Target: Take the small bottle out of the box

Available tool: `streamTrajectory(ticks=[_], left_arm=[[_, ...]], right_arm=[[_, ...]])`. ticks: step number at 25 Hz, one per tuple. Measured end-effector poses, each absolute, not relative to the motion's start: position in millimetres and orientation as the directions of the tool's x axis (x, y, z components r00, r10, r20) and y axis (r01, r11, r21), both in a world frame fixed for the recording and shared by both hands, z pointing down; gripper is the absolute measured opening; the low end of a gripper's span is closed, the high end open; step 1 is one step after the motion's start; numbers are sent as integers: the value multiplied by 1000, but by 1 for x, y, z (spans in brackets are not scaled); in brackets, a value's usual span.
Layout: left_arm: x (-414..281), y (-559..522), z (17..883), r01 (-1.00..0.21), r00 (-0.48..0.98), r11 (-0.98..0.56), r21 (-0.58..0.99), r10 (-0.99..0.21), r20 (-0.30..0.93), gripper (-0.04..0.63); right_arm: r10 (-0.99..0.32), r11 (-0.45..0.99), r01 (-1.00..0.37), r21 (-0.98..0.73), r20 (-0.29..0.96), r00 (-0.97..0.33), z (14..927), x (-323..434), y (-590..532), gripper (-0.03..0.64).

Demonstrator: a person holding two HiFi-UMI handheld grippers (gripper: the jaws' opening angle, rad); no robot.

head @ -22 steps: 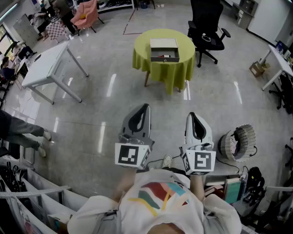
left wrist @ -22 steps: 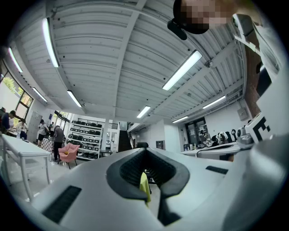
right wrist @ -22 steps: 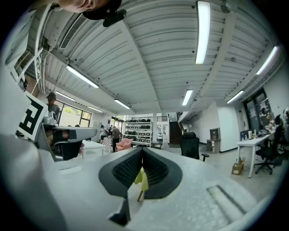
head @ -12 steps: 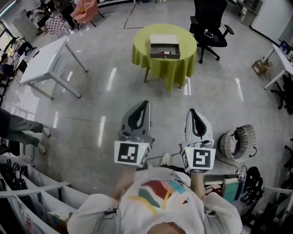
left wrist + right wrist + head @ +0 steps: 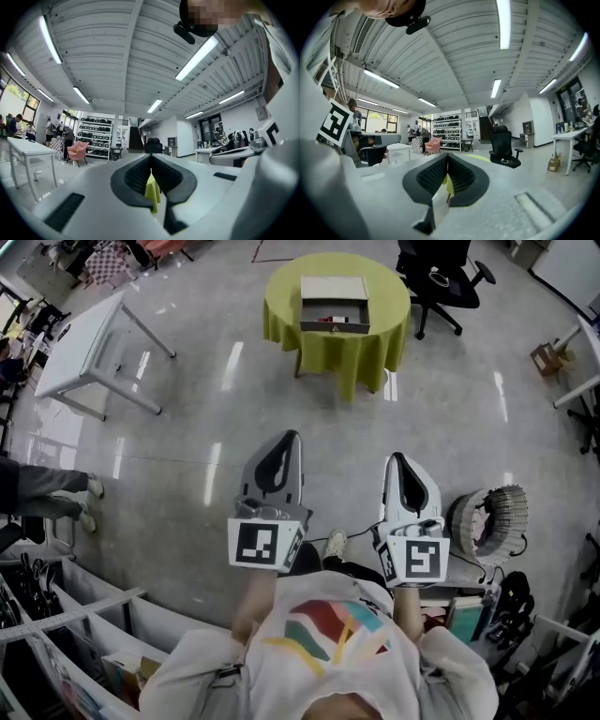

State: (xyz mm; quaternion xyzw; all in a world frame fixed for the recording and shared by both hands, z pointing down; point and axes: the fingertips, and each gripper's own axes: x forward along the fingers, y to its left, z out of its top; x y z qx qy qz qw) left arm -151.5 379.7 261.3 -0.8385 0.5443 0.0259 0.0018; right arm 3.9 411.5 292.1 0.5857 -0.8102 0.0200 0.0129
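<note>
the white plastic left gripper (image 5: 292, 437), with its square-marker cube at the back, was held level in front of the person's chest. its jaws were pressed together with nothing gripped. in the left gripper view only a sliver of yellow-green showed through the slit between the ribbed black pads (image 5: 136, 176). the matching white right gripper (image 5: 398, 458) sat just beside it, also level and pointing the same way. its jaws met at the tip and it was likewise empty, with the same yellow-green showing in the gap lower down.

both pointed across a bare grey floor toward a round table draped in a yellow-green cloth (image 5: 347, 352), well apart from the grippers. on that table stood a pale grey rectangular box (image 5: 333, 289) with a dark open front. a small reddish thing (image 5: 328, 320) lay inside the opening, too small to tell whether it was the small bottle.

a black office chair (image 5: 448, 282) stood just right of the round table, and a white rectangular table (image 5: 89, 348) stood well off to the left. a pale ribbed round basket (image 5: 487, 521) sat on the floor near the right gripper.
</note>
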Motion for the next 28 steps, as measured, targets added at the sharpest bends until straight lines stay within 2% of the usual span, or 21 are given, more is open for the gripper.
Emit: streamTrajectory(ticks=[10,18,24,28], left_arm=[[-128,347,238,-907,417,-420,1,-900,-125,15],[-128,326,237,-912,406,-410,-6,-901,-154,15],[-123,267,234,-903,423,-429,-14,-884,-200,15],[-105,206,245,-877,466,-480,32,-865,-186,15]], right_arm=[[-958,288,-958,11,-18,-288,270,36,380,3],[-944,325,-945,48,-50,-327,264,27,360,3],[-948,305,-950,70,-75,-310,269,33,312,3],[-962,267,-958,108,-39,-272,278,47,265,3]])
